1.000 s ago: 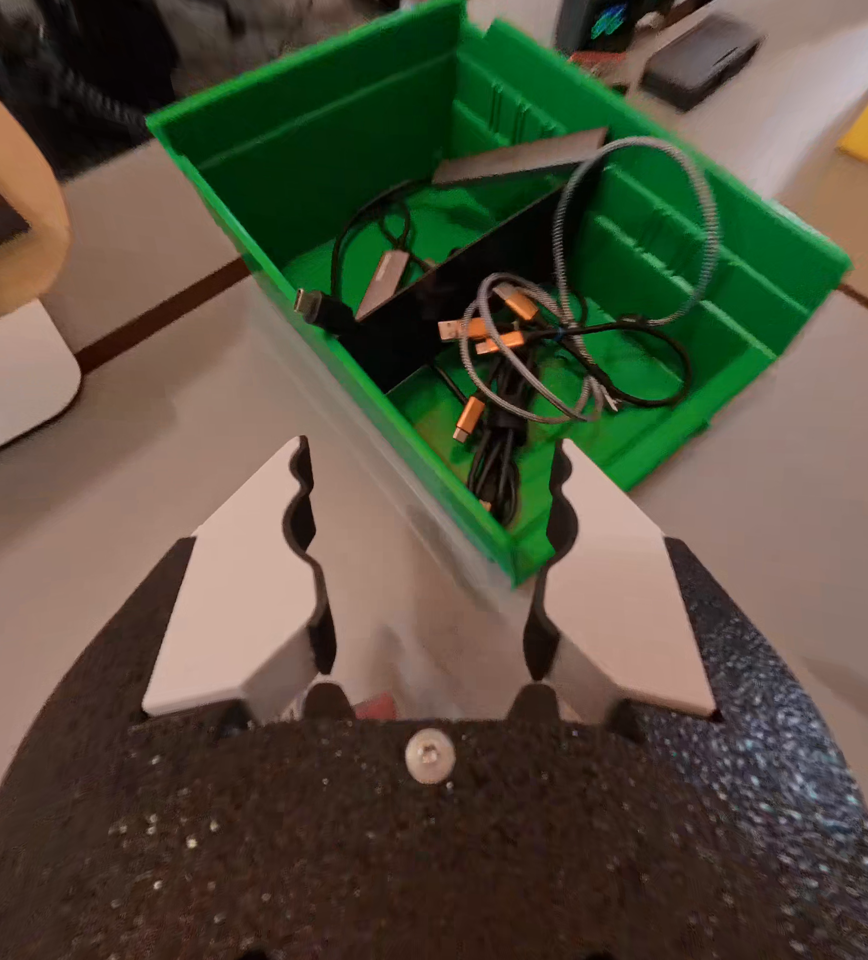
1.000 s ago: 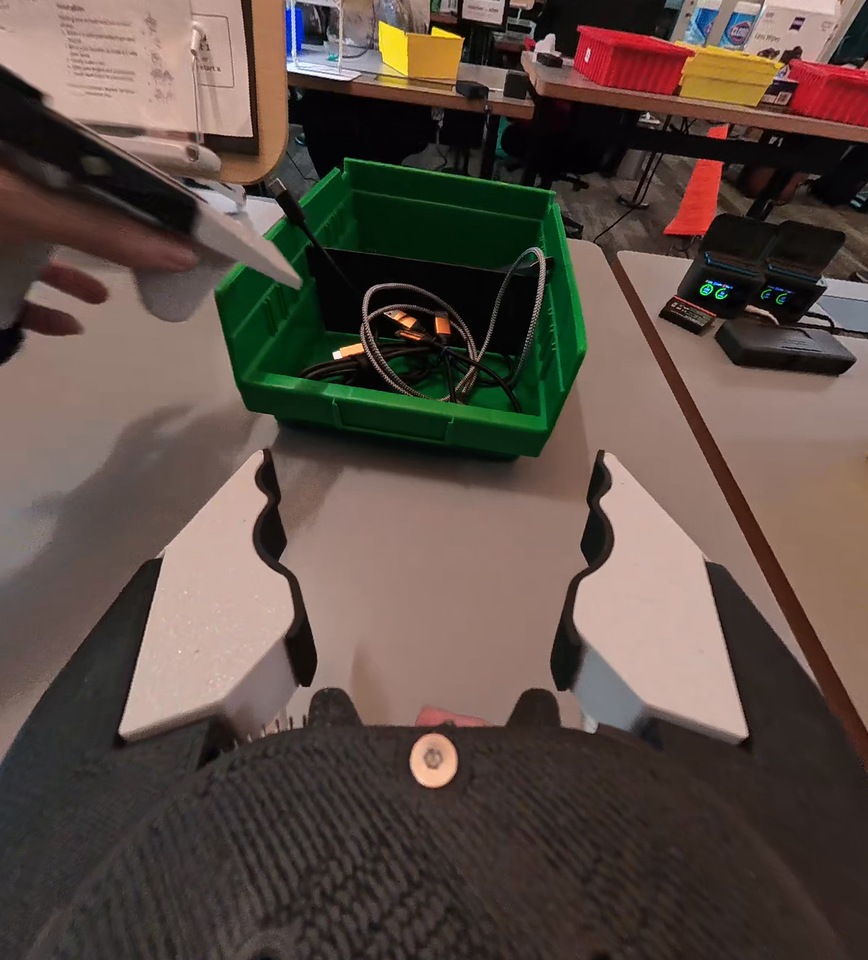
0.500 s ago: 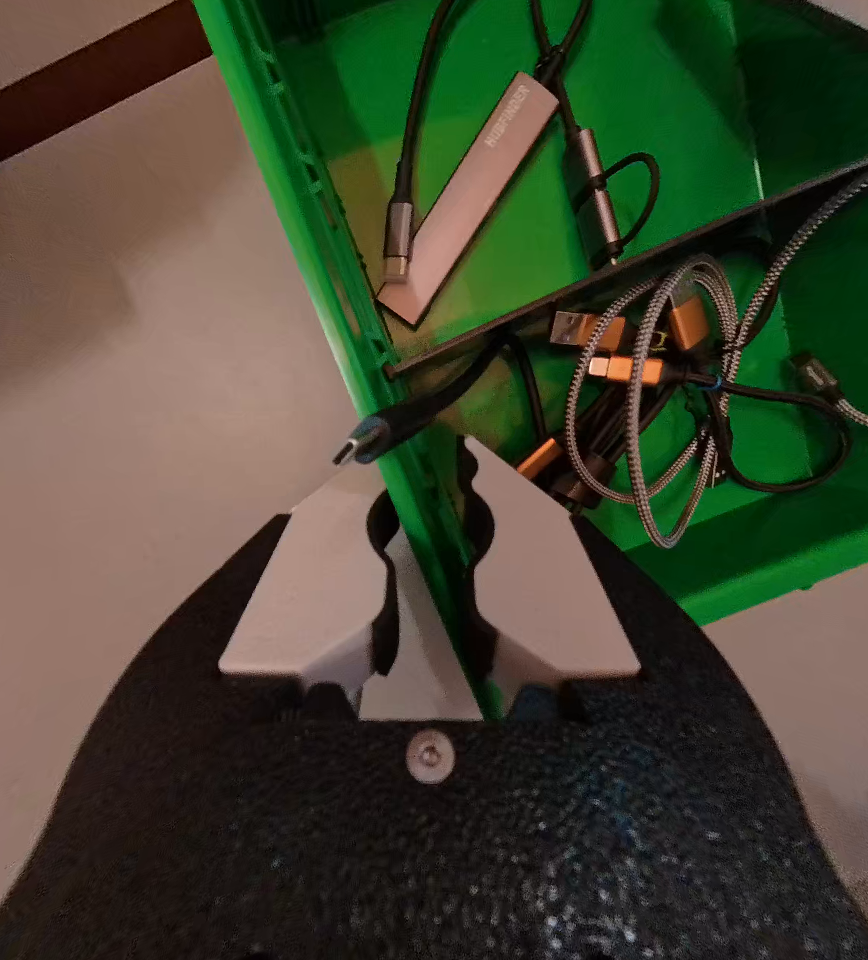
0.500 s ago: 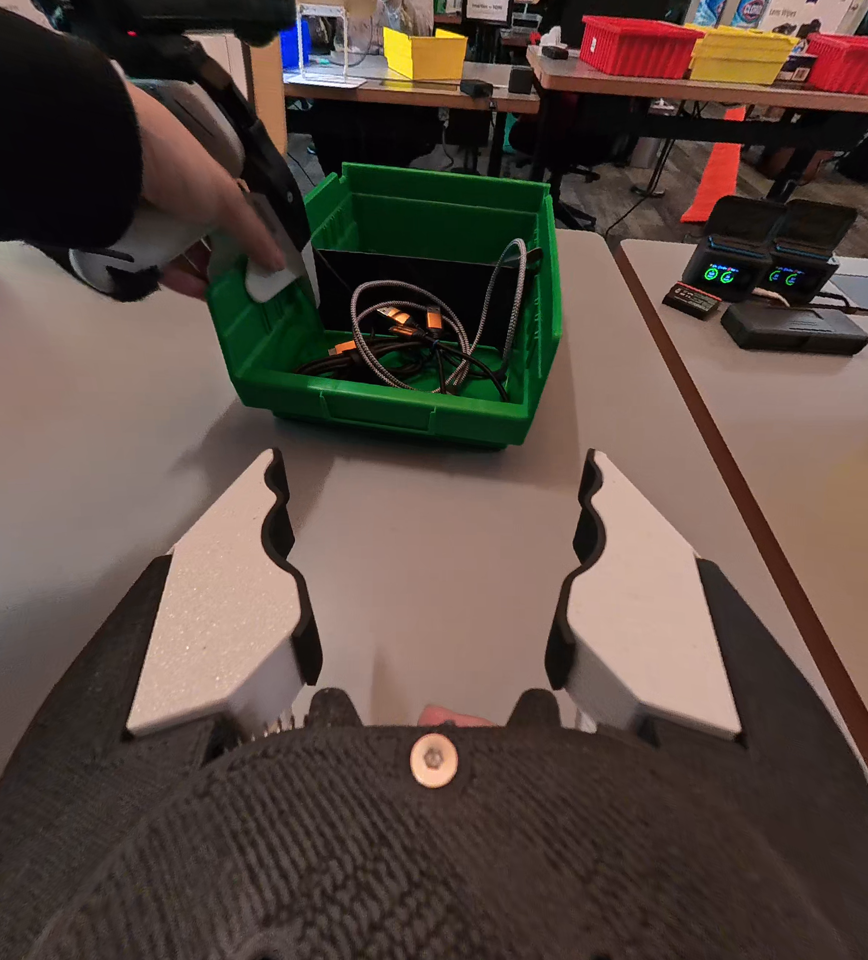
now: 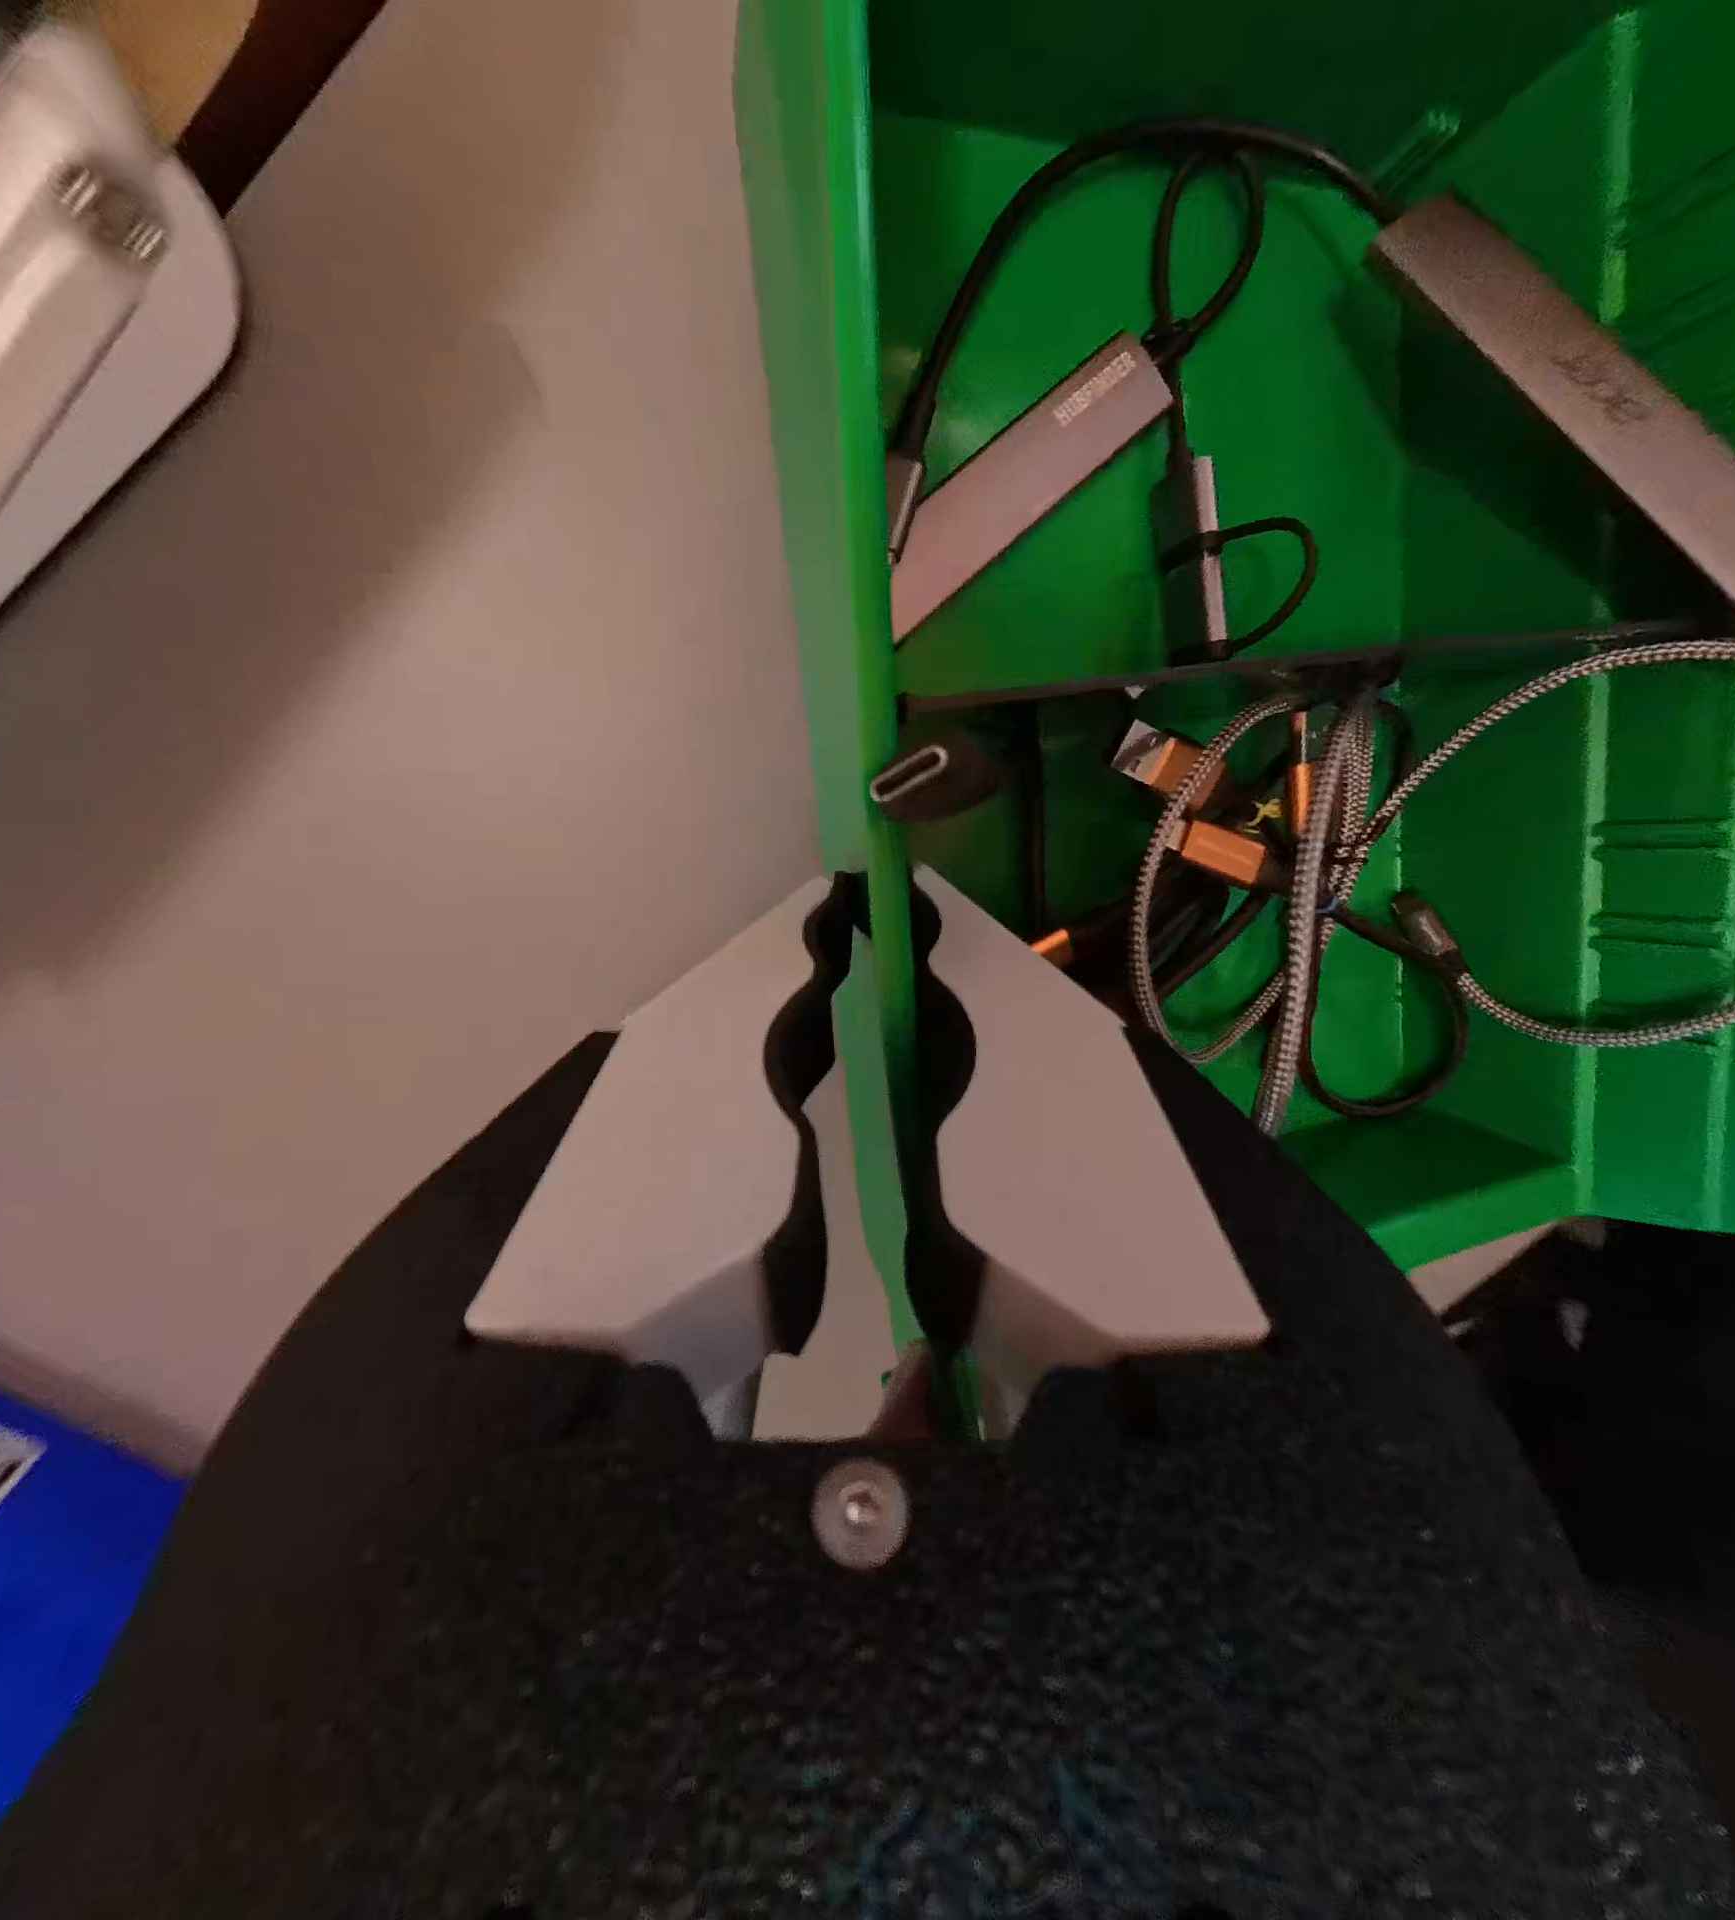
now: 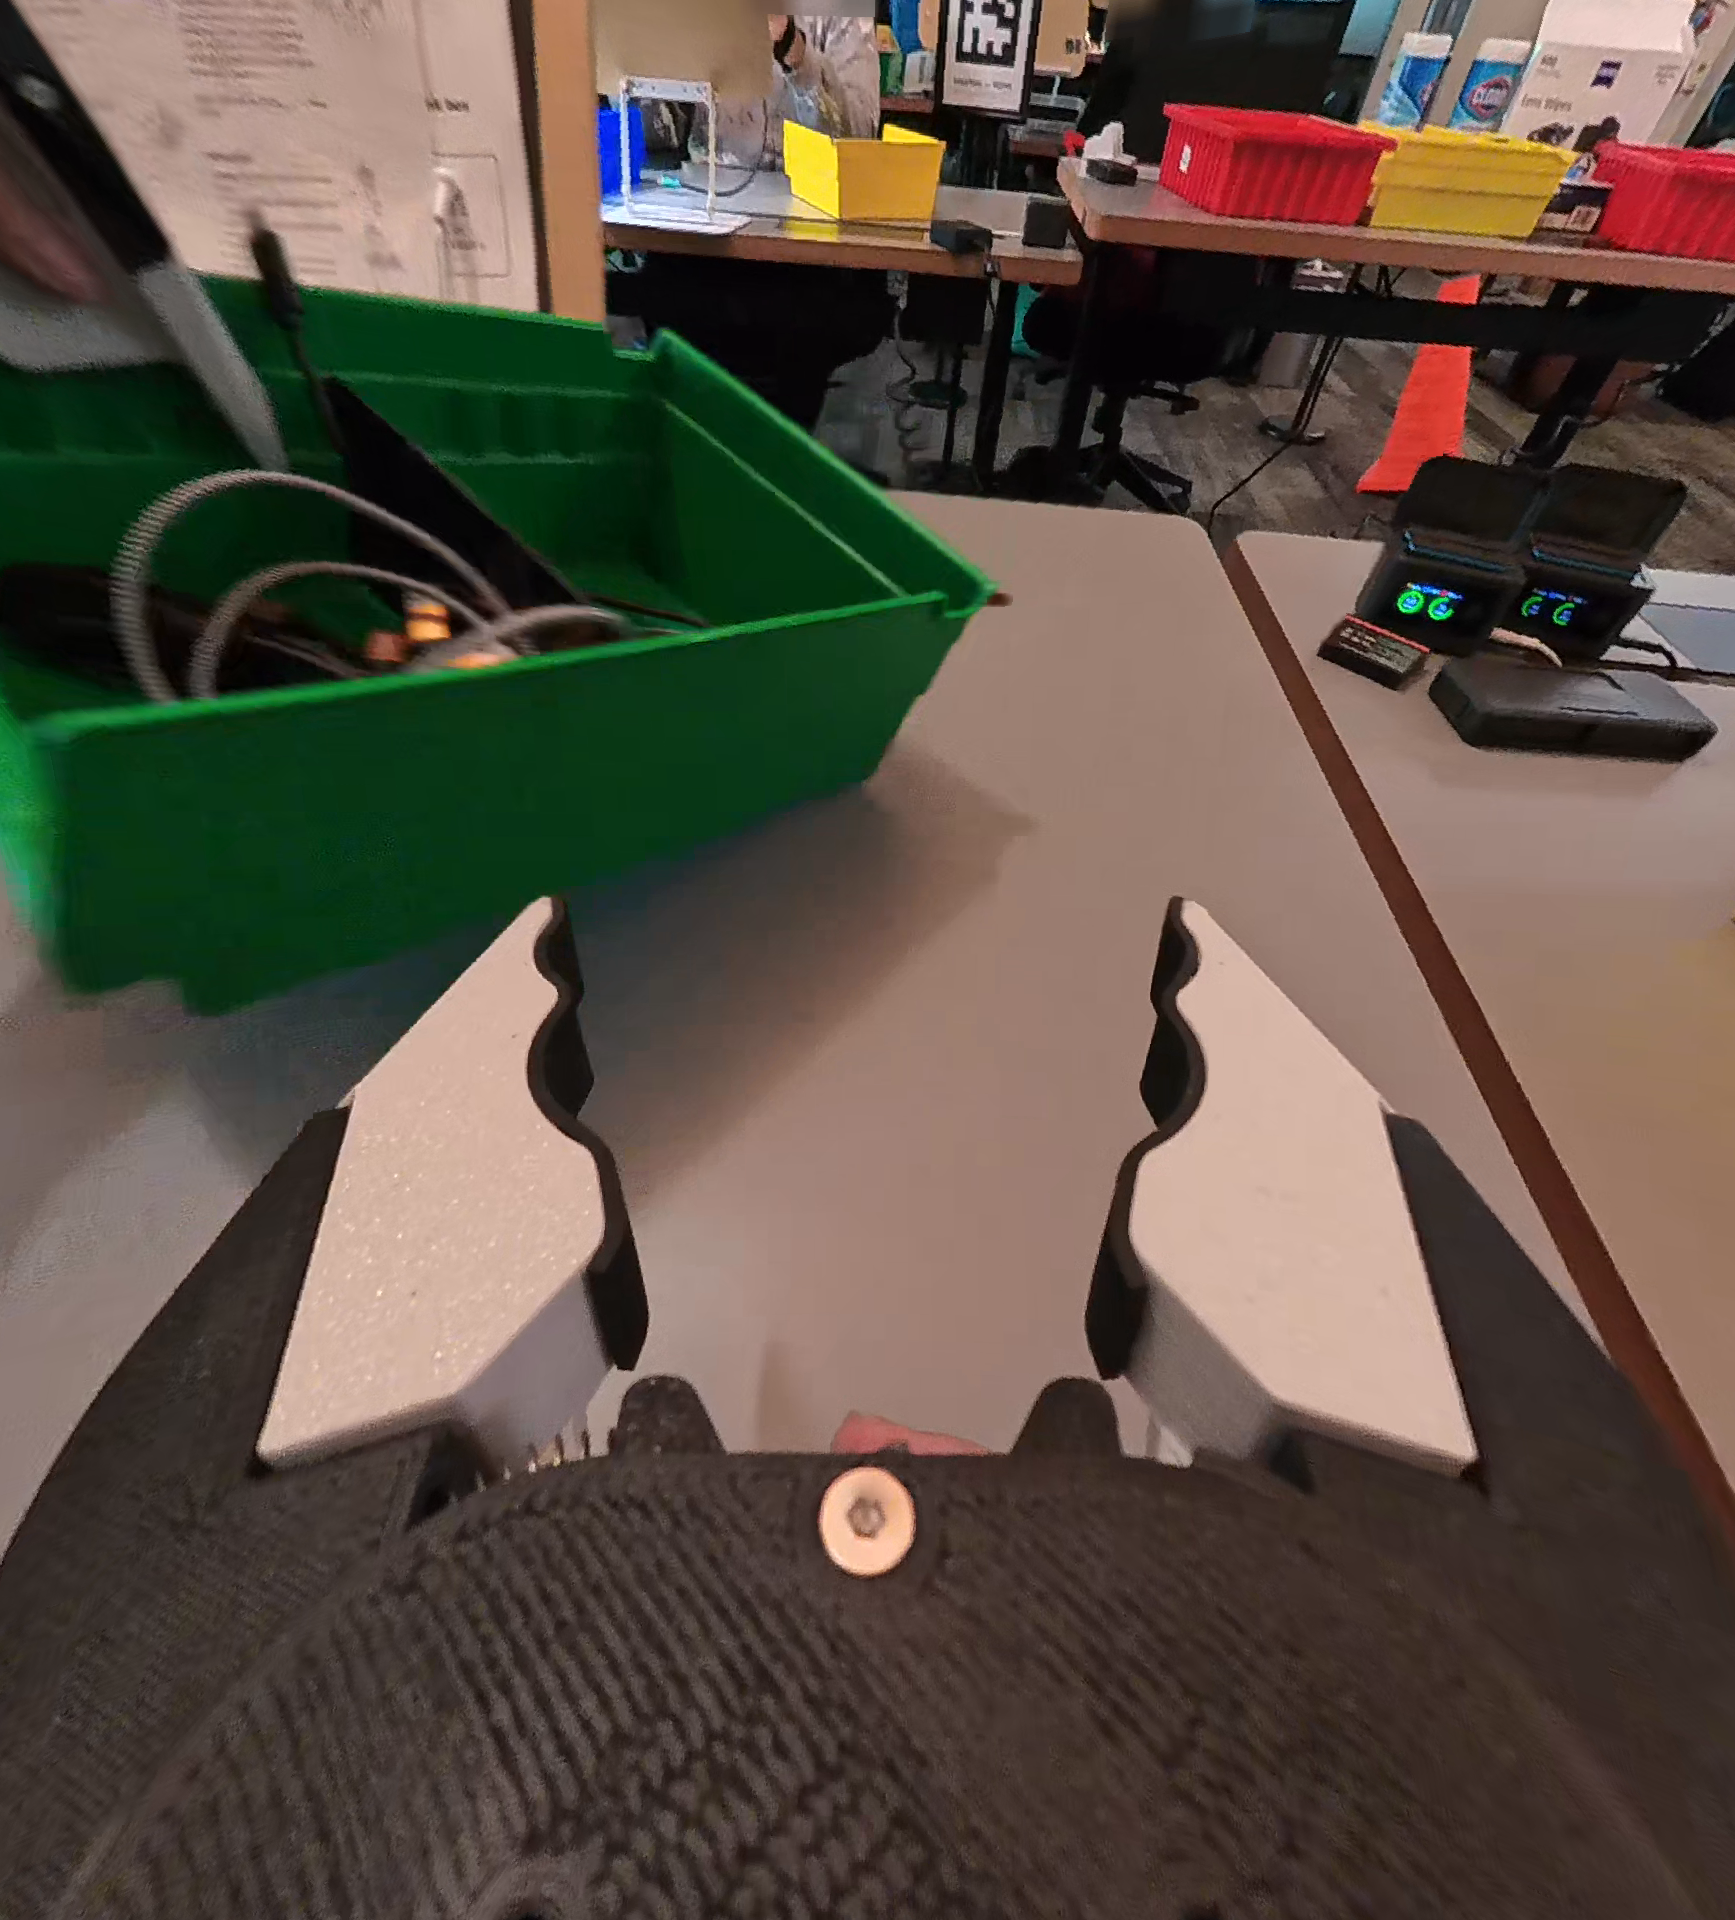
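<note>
On a grey table point(image 6: 946, 935), the left gripper point(image 5: 873, 904) pinches the green bin point(image 6: 427, 769) by its stiff, thin side wall; cables point(image 5: 1299, 883) inside look light. The right gripper point(image 6: 863, 935) hangs spread, empty.

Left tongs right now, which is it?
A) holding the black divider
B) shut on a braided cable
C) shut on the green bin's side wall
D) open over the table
C: in the left wrist view the left tongs are closed on the green bin wall, one finger outside, one inside.
</note>
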